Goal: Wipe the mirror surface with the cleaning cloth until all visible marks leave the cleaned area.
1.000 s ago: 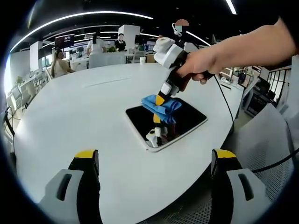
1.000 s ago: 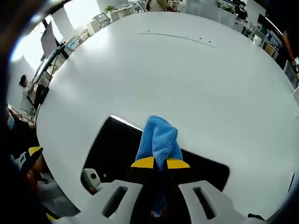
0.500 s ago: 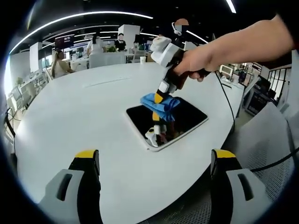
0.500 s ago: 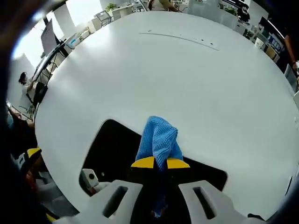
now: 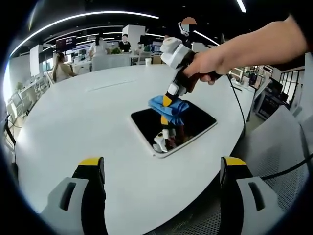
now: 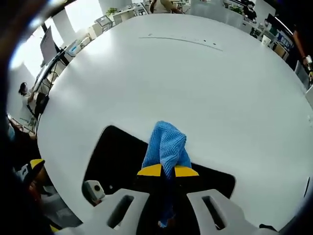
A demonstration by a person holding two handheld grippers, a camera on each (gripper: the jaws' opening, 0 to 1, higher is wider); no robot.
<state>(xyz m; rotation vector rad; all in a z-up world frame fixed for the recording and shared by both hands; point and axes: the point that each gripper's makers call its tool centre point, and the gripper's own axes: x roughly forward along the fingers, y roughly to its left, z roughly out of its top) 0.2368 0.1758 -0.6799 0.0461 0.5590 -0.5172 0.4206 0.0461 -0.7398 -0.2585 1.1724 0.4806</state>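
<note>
The mirror [image 5: 172, 126] lies flat on the big white table [image 5: 83, 117], a dark rounded rectangle with a pale rim, sitting toward the table's near right side in the left gripper view. On it rests the blue cleaning cloth [image 5: 169, 106], bunched at the far edge of the glass, and in the right gripper view that same cloth [image 6: 166, 145] spills forward from between yellow tips, reaching just past the mirror's [image 6: 117, 161] far rim onto the table [image 6: 195, 83]. The right gripper [image 6: 167, 171] has its jaws pinched tight together on the cloth, nothing but fabric between them; from the left gripper view you see that tool [image 5: 174, 83] coming down steeply from a hand [image 5: 208, 63], pressing the cloth onto the glass, its own reflection showing below it in the dark surface. The left gripper [image 5: 163, 169] hangs well back from the action, above the table's near edge, jaws spread wide and gripping nothing. This reads as the wiping step in full swing, with the cloth at the far end of the mirror. Whether marks remain is hard to call: the glass is dark and reflective, and no smudge stands out. The next move looks like a pull of the cloth toward the near rim with steady downward pressure, keeping the grip closed so the fabric doesn't slip, and keeping the mirror from sliding on that smooth tabletop.
</note>
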